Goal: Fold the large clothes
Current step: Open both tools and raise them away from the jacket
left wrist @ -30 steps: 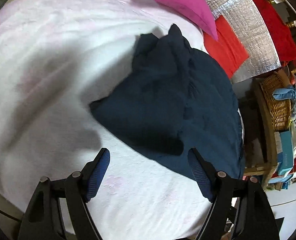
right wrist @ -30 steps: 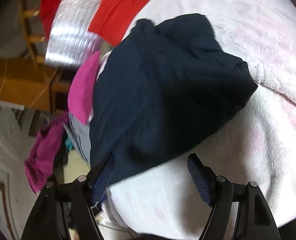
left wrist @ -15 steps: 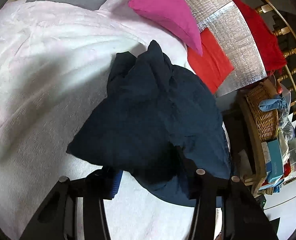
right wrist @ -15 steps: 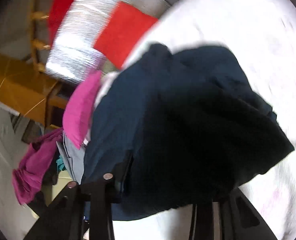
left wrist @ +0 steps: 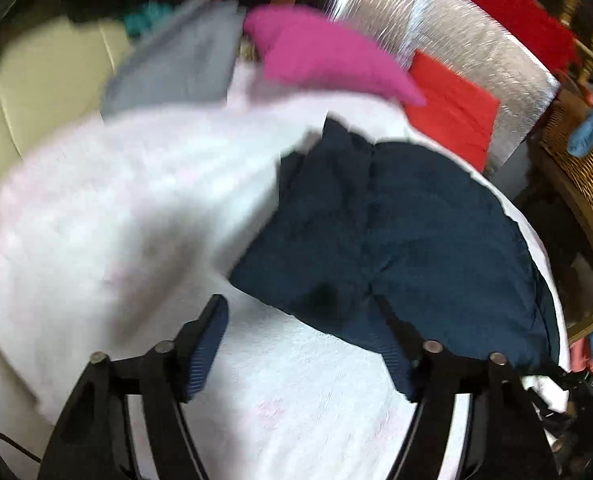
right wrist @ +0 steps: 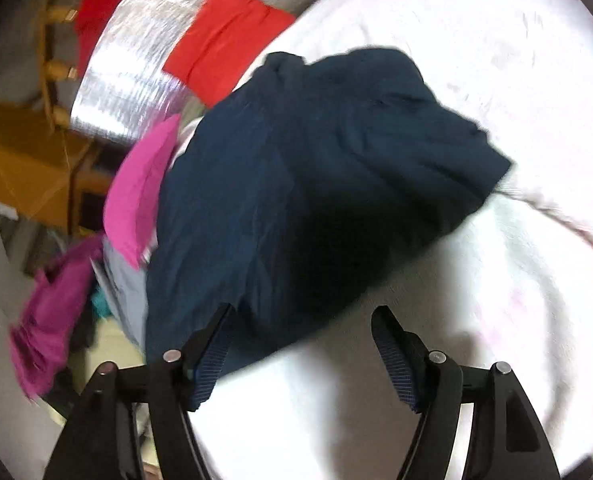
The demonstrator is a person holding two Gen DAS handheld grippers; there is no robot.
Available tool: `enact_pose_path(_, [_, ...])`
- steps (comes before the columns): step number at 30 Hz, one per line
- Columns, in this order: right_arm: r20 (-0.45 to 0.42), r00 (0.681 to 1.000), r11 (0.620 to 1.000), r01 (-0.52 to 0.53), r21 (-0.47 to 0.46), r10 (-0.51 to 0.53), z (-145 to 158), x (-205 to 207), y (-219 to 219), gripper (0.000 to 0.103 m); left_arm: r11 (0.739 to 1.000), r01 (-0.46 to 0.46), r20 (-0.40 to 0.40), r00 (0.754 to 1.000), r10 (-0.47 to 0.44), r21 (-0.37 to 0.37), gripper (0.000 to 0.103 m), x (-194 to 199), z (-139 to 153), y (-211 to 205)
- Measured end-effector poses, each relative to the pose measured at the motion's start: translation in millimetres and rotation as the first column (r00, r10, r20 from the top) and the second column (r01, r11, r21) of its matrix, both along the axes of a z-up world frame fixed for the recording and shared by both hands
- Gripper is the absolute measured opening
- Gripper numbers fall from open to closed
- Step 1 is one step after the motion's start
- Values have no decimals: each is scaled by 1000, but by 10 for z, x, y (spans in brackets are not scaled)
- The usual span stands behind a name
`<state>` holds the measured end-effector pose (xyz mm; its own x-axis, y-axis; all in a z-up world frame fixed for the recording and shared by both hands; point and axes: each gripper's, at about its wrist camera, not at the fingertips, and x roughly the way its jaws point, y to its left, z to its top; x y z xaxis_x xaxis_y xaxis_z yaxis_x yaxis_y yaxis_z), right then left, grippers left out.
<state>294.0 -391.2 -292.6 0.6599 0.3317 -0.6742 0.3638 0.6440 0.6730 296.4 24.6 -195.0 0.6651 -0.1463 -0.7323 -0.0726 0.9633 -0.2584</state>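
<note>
A dark navy garment (left wrist: pixel 392 232) lies folded in a rumpled bundle on a white fleece blanket (left wrist: pixel 136 208). It also shows in the right wrist view (right wrist: pixel 320 184) on the blanket (right wrist: pixel 496 320). My left gripper (left wrist: pixel 302 312) is open and empty, just short of the garment's near edge. My right gripper (right wrist: pixel 302 316) is open and empty, its fingers at the garment's near edge without holding it.
A magenta cloth (left wrist: pixel 328 56), a grey cloth (left wrist: pixel 176 68), a red cloth (left wrist: pixel 452 112) and a silver foil sheet (left wrist: pixel 436 40) lie beyond the garment. A wicker basket (left wrist: pixel 580 160) stands at the right. A wooden chair (right wrist: pixel 28 148) is at the left.
Both grippers were closed on the navy garment half a second ago. They have now opened, let go of it and drawn back; the garment lies on the blanket.
</note>
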Motion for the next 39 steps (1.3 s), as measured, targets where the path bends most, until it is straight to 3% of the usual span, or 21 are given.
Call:
enact_pose_path(2, [44, 998, 991, -29, -129, 35, 218, -166, 155, 73, 998, -11, 68, 998, 7, 56, 81, -199, 209, -11])
enact_pose_path(7, [125, 985, 947, -76, -312, 120, 624, -570, 531, 73, 976, -53, 170, 985, 16, 214, 84, -718, 664, -60])
enact_pose_path(16, [161, 959, 843, -117, -525, 233, 1333, -1124, 1072, 75, 949, -145, 278, 958, 65, 279, 85, -1272, 1266, 6])
enact_pose_path(18, [172, 956, 829, -108, -549, 239, 1497, -1250, 1149, 76, 943, -174, 323, 943, 78, 283, 93, -1434, 1424, 12])
enact_pose_path(24, [222, 940, 782, -70, -620, 260, 1945, -1672, 1337, 80, 932, -219, 424, 902, 81, 288, 95, -1909, 1774, -35])
enact_pose_path(33, [279, 924, 774, -27, -633, 261, 2338, -2241, 1292, 86, 930, -242, 470, 878, 89, 277, 97, -2385, 2068, -185])
enact_pose_path(39, [311, 921, 747, 34, -664, 235, 2556, -2485, 1274, 89, 932, -219, 477, 877, 59, 288, 98, -2560, 2162, -336])
